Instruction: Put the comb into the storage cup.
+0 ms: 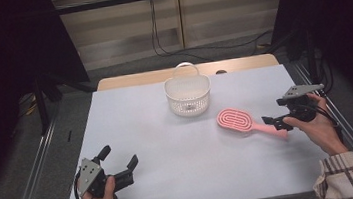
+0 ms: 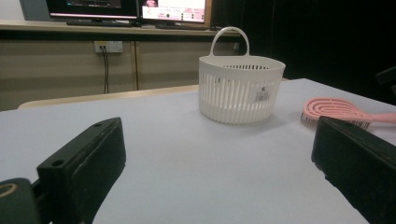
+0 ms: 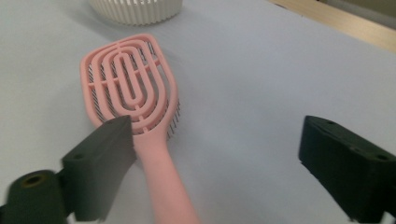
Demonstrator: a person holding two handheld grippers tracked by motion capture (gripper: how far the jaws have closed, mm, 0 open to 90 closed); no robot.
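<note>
Right gripper (image 1: 273, 121) spread wide over pink hairbrush (image 1: 244, 122) handle on tabletop (image 1: 169, 145), nothing pinched; left gripper (image 1: 120, 162) spread, idle. Next, likely: pinching handle, lifting toward white basket (image 1: 188, 94).

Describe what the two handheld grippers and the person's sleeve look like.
Both tools are black. The left gripper has two blocky black jaws with small screw holes, a grey three-cornered plate on top and a black cable looping beneath the hand. The right gripper carries the same grey plate, with a black cable trailing by the wrist. A plaid sleeve, cream with dark stripes, covers the right forearm.
</note>
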